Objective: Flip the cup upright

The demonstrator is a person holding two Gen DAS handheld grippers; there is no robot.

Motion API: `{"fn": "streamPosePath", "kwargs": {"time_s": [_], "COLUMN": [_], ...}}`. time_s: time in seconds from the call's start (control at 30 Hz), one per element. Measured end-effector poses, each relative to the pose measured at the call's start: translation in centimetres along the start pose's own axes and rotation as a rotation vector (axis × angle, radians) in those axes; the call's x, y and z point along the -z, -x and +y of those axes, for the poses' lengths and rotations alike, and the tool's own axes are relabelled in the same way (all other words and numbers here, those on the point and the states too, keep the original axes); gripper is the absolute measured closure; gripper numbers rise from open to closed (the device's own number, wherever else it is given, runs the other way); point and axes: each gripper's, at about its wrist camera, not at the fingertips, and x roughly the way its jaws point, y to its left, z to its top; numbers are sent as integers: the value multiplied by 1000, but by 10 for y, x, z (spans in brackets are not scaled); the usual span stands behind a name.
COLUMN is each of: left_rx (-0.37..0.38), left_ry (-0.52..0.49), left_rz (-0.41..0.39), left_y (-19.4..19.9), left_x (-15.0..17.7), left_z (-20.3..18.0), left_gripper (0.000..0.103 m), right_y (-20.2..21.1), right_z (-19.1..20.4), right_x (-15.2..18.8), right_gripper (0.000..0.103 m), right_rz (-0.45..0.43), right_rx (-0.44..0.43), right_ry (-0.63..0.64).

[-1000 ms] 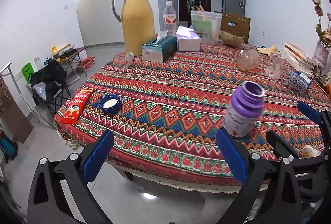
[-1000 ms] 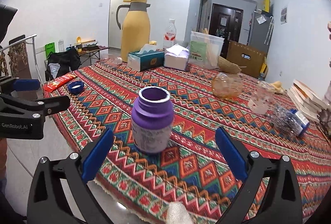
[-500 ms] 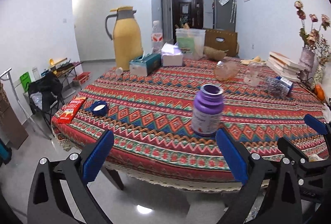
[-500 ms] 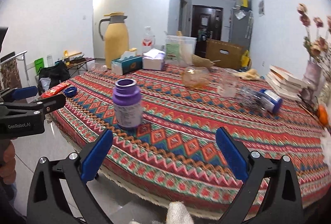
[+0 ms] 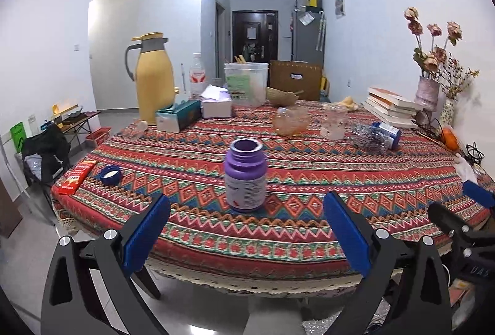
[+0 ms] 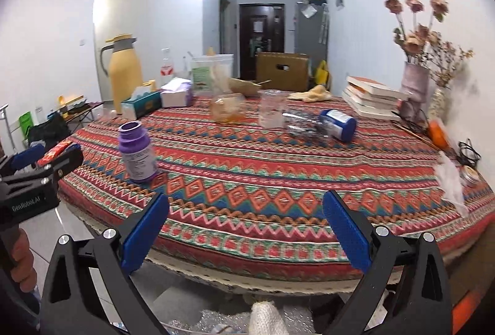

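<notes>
Both grippers have backed away from the upright purple plastic open-mouthed cup (image 5: 246, 177); left gripper (image 5: 246, 237) and right gripper (image 6: 246, 237) gape wide, holding nothing

Home dining room, patterned tablecloth (image 5: 309, 177), thermos (image 5: 153, 78), flower vase (image 5: 427, 93)

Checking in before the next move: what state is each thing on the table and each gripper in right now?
Purple bottle: upright, mouth open, no cap.
Blue cap: off, lying on the cloth.
Amber glass cup: on its side.
Clear cup: standing; which end is up cannot be told.
Blue-capped jar: lying on its side, cap on.
Yellow jug: upright, lid closed.
Left gripper: open, empty.
Right gripper: open, empty.
</notes>
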Motion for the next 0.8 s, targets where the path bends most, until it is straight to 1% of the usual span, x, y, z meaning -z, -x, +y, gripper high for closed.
{"fn": "streamPosePath", "kwargs": {"time_s": [0.1, 0.23, 0.4, 0.6, 0.8], "left_rx": [27, 33, 32, 41, 36], "left_ry": [-11, -30, -51, -45, -10], "left_rz": [7, 18, 26, 31, 28], "left_y": [1, 5, 9, 8, 8], "left_x": [-5, -8, -8, -9, -10], "left_z": [-10, -21, -30, -30, -24], "left_gripper": [7, 7, 7, 7, 7], "right_y": [6, 10, 5, 2, 2], "right_z": [-8, -17, -24, -24, -22], "right_x": [-7, -13, -11, -11, -11], "right_gripper": [7, 7, 7, 7, 7], "right_rz": [1, 21, 64, 82, 84], "right_rx": [24, 40, 47, 50, 53], "right_ry": [-13, -32, -65, -68, -65]}}
